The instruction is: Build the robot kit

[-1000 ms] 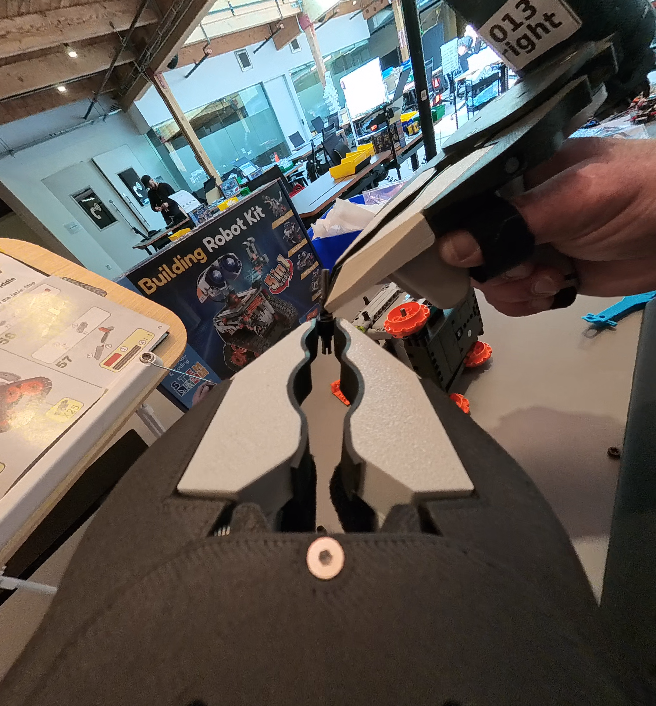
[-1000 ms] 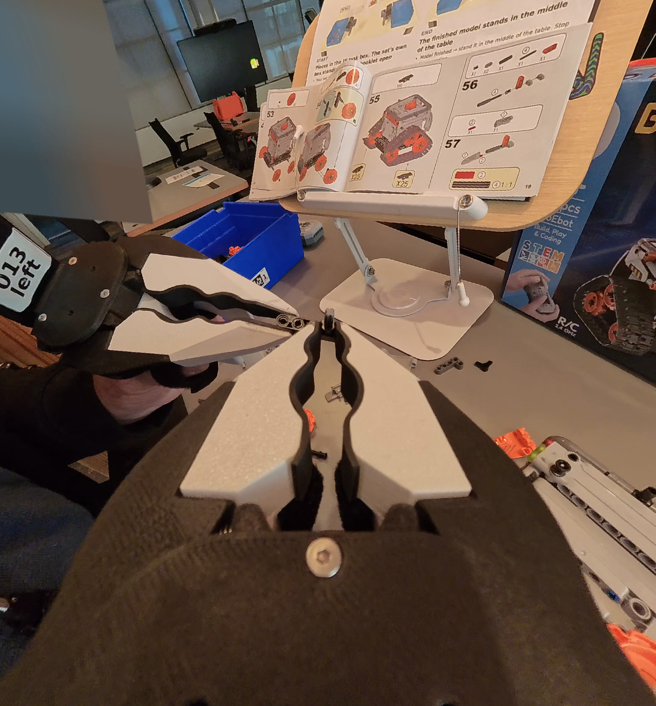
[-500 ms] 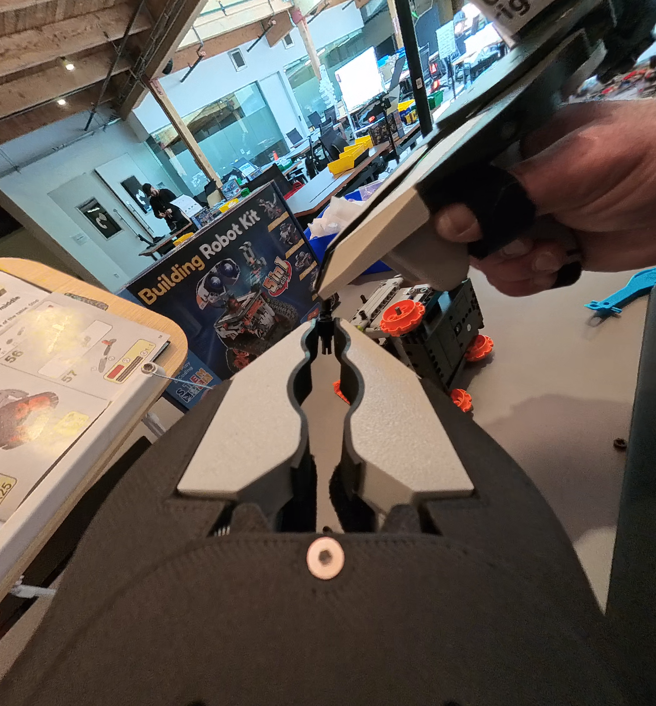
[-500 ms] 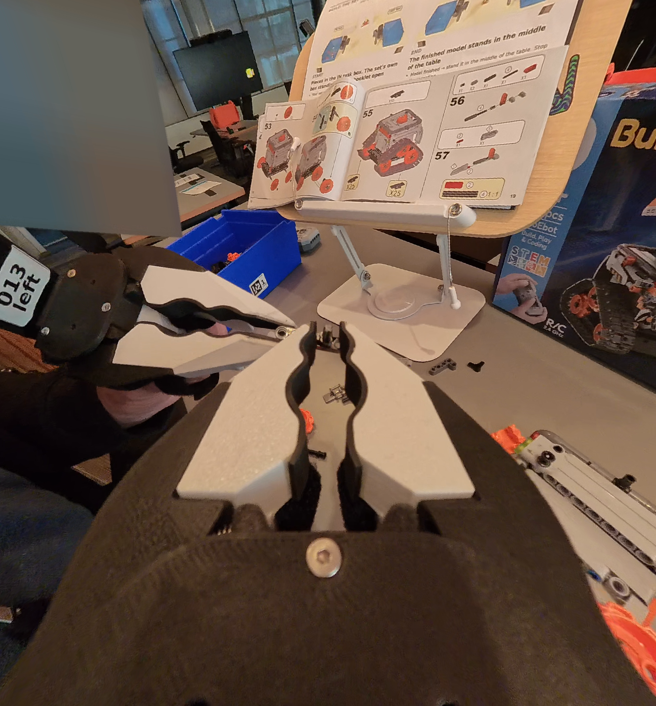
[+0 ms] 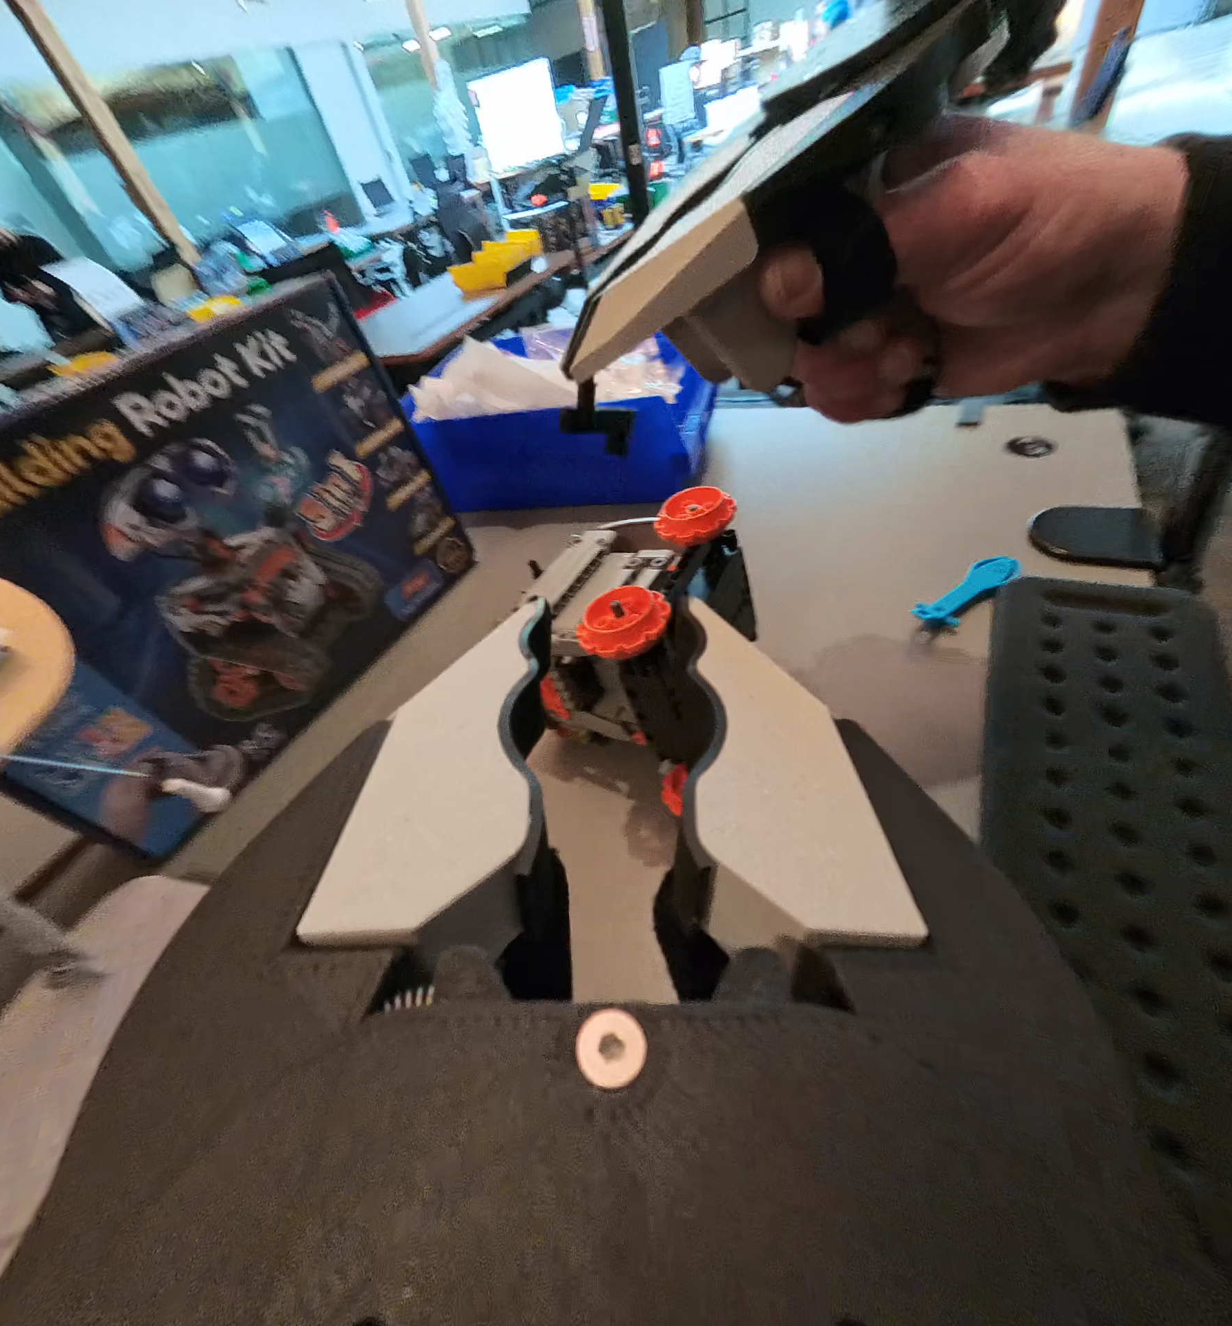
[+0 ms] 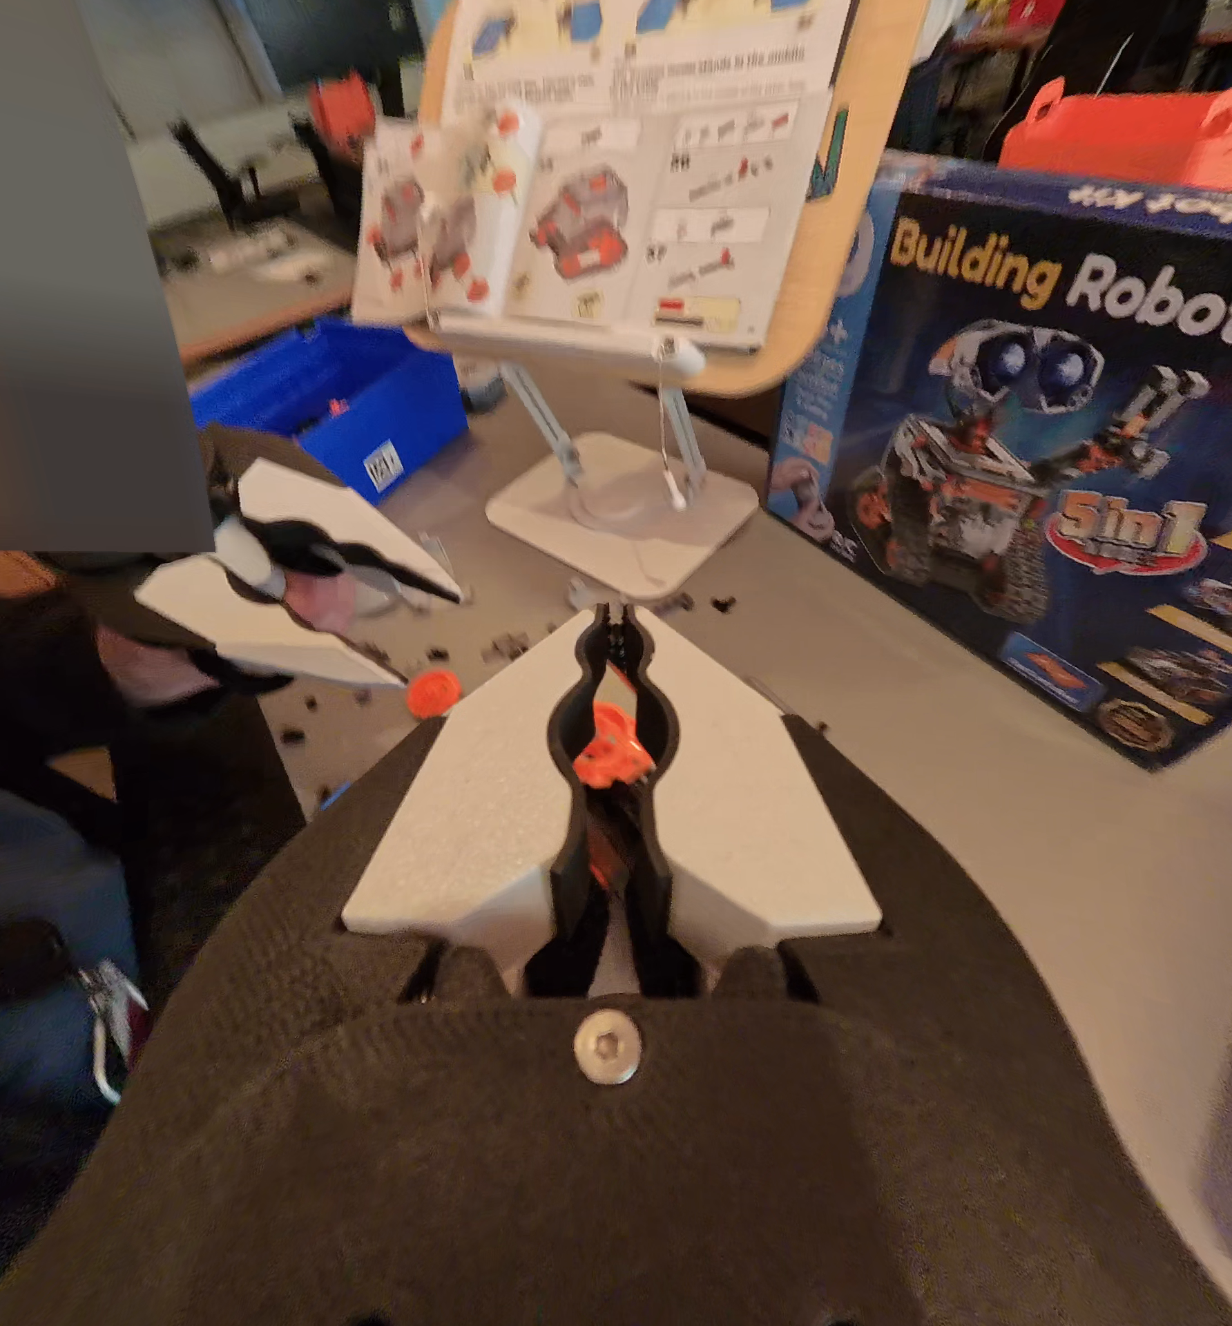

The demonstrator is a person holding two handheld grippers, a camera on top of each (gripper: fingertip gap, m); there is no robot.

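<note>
My left gripper (image 5: 613,617) is open and holds nothing; it also shows at the left of the right wrist view (image 6: 426,635), jaws apart over loose parts. Beyond its fingers a grey and black model with orange wheels (image 5: 599,574) stands on the table. My right gripper (image 6: 613,617) is shut on a small black piece (image 6: 614,633). In the left wrist view a hand holds the right gripper (image 5: 577,373) up high, and the black piece (image 5: 594,420) hangs from its tip above the model.
A dark blue kit box (image 5: 226,538) stands at the left. A blue bin (image 5: 548,459) is behind the model. A booklet on a stand (image 6: 599,215), a loose orange wheel (image 6: 432,692) and small black parts (image 6: 498,649) are ahead. A blue tool (image 5: 972,585) lies at the right. Across from one pair of fingers to the other is roughly 9 cm.
My left gripper was shut on the small black piece and has opened and let go. My right gripper opened, then shut on the piece and lifted it away. Both views have swung towards the model.
</note>
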